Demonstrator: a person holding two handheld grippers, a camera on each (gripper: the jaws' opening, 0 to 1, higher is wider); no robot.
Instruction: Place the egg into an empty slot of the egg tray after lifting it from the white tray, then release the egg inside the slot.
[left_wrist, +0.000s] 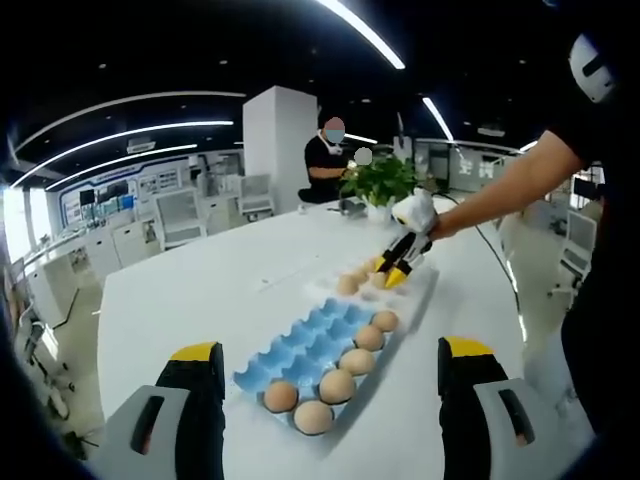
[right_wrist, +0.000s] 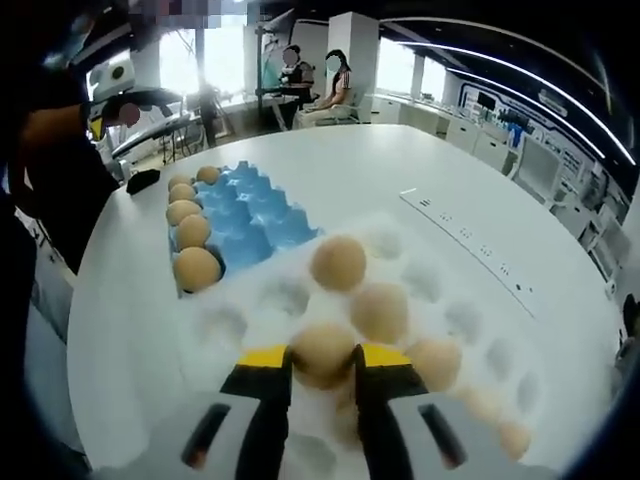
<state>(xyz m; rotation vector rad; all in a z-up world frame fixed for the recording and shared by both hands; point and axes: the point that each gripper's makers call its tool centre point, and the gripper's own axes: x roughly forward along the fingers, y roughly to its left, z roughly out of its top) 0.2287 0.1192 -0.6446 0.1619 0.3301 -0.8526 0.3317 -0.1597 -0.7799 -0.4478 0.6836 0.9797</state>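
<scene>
While the left gripper (left_wrist: 330, 395) waits wide apart near the blue egg tray (right_wrist: 250, 215) (five eggs fill one row), the right gripper (right_wrist: 322, 385) clasps an egg (right_wrist: 322, 350) low over the white tray (right_wrist: 440, 290), ready to lift.

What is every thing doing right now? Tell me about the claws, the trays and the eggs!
Right claw: shut on egg in the white tray.
Left claw: open, holding nothing, above the table.
Blue egg tray: five eggs along one edge, other slots empty.
White tray: a few eggs sitting in it, many slots empty.
Potted plant: upright on the table.
</scene>
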